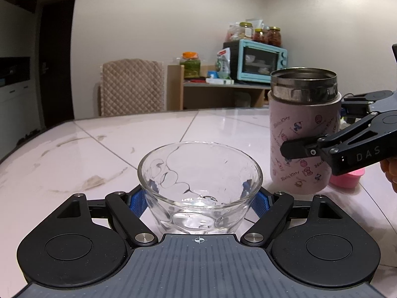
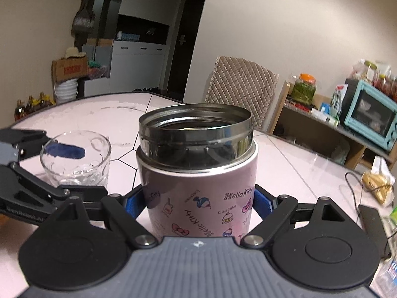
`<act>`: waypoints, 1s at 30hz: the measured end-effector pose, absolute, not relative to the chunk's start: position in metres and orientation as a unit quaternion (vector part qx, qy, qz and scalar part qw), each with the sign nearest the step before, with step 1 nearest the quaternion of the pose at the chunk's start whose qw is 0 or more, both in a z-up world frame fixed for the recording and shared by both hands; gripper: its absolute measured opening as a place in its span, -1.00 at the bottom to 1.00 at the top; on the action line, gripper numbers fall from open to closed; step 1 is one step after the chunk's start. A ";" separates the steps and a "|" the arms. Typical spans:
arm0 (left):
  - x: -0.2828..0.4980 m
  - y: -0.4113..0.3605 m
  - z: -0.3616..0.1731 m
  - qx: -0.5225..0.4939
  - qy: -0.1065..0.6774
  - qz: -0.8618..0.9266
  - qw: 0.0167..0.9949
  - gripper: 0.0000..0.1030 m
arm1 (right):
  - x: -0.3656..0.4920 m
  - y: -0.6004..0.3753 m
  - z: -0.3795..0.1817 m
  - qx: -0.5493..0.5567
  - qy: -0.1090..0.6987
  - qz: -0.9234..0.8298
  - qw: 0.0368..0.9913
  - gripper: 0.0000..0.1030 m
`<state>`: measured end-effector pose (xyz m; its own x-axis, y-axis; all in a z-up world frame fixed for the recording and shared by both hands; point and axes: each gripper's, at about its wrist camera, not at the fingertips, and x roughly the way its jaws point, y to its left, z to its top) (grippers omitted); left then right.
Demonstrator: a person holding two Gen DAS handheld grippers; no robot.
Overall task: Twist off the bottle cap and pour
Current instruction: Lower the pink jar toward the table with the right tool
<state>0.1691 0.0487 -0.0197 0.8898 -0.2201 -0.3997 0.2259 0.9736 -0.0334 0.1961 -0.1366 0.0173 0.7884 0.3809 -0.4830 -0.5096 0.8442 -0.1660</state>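
Note:
A clear glass bowl (image 1: 199, 186) stands on the pale tiled table between my left gripper's (image 1: 199, 193) blue pads, which press its sides. It also shows in the right wrist view (image 2: 75, 156) with a little clear liquid at the bottom. A pink Hello Kitty bottle (image 2: 198, 173) with an open steel mouth stands upright, cap off. My right gripper (image 2: 198, 203) is shut on its body. In the left wrist view the bottle (image 1: 304, 134) stands right of the bowl with the right gripper's finger (image 1: 297, 149) across it. A pink cap (image 1: 347, 177) lies behind the bottle.
A quilted chair (image 1: 132, 87) stands at the table's far edge. A shelf with a blue toaster oven (image 1: 258, 62) and jars is beyond. A snack packet (image 2: 378, 181), a cable and a black box (image 2: 372, 223) lie on the table at the right.

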 end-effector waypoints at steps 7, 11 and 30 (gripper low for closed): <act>0.169 0.047 -0.020 0.004 0.205 -0.106 0.973 0.65 | 0.198 -0.142 0.015 -0.126 0.227 0.242 0.935 0.70; 0.169 0.048 -0.020 0.004 0.205 -0.105 0.973 0.65 | 0.200 -0.146 0.013 -0.113 0.231 0.243 0.935 0.70; 0.169 0.045 -0.022 -0.004 0.207 -0.089 0.974 0.65 | 0.208 -0.159 0.006 -0.053 0.238 0.229 0.942 0.70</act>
<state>0.1689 0.0446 -0.0217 0.8988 -0.1745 -0.4022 0.1710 0.9842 -0.0450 0.2083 -0.1591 0.0062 0.7816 0.4073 -0.4724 -0.4575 0.8891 0.0097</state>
